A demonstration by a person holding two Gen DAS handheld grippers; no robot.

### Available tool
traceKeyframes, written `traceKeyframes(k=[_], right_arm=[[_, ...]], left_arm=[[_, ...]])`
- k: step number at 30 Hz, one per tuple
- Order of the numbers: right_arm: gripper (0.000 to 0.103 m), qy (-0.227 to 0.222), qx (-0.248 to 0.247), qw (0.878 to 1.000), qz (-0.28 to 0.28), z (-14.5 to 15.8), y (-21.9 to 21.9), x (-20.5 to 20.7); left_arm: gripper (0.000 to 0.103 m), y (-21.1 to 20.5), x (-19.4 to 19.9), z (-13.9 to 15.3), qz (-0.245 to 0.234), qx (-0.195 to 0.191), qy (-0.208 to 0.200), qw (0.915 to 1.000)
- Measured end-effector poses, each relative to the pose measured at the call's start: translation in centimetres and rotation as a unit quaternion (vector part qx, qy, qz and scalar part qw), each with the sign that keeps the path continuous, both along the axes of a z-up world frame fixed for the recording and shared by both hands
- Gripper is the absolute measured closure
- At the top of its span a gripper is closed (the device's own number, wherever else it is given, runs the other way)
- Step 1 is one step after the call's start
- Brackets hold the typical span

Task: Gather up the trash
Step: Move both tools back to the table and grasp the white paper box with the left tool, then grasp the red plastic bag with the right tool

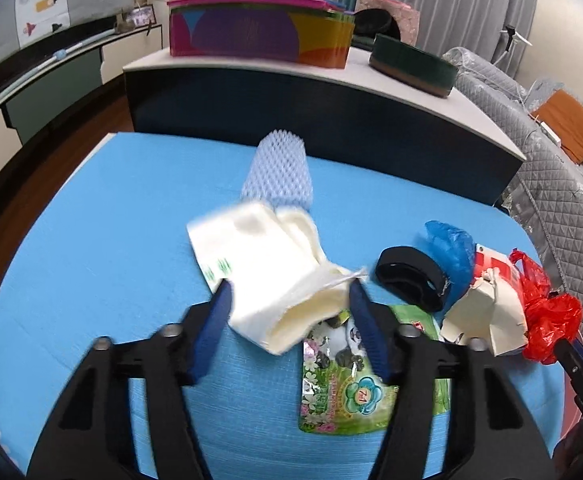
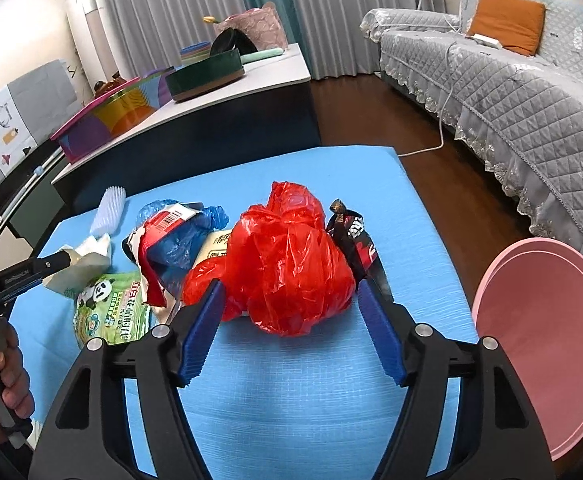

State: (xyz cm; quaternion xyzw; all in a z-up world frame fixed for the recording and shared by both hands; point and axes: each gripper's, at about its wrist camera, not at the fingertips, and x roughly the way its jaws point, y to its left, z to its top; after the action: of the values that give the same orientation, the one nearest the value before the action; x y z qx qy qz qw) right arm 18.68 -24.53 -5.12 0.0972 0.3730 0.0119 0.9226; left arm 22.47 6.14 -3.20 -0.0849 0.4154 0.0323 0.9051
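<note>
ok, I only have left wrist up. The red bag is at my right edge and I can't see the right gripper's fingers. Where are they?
Observer: The right gripper straddles the red bag, jaws open, the right-side pad clear of the plastic.
Operator: Anything behind the bag?
Observer: A black snack wrapper lies against its far right side.
Operator: Any bin around?
Observer: A pink round container sits just off the right edge of the blue mat, beside the right gripper.
</note>
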Motion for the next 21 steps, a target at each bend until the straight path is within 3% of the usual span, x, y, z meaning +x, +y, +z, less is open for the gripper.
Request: traceKeyframes(k=[3,8,10,12,18,21], right_arm=[[0.041,-0.001,0.000,1.000,0.005,0.0,0.1,0.0],[0.060,-0.004,-0.006,1.000,0.014,0.2,0.1,-0.2],[0.068,-0.003,-0.006,1.000,0.016,0.3,0.0,-0.4],[0.082,-0.004,-0.003,1.000,0.020,0.5,-0.1,-0.6],[0.097,-0.022,-0.006,1.000,0.022,1.8,-0.4,-1.6],[0.098,-0.030,-0.010,0.999,0.024,2.5,-0.4,-2.3]], left_arm=[[0.074,0.0,0.1,-0.2,-0.002,0.000,0.005,1.0000],[0.089,-0.2,-0.2,-0.1,0.003,0.020,0.007,0.9998],[0.092,0.1,-0.3,0.1,0.009,0.022,0.004,0.9997],[0.096,0.3,-0.6,0.4,0.017,0.026,0.000,0.9995],[0.100,0.4,-1.4,1.1,0.027,0.035,-0.011,0.9990],[0.100,0.2,-2.0,1.8,0.025,0.043,-0.021,0.9985]])
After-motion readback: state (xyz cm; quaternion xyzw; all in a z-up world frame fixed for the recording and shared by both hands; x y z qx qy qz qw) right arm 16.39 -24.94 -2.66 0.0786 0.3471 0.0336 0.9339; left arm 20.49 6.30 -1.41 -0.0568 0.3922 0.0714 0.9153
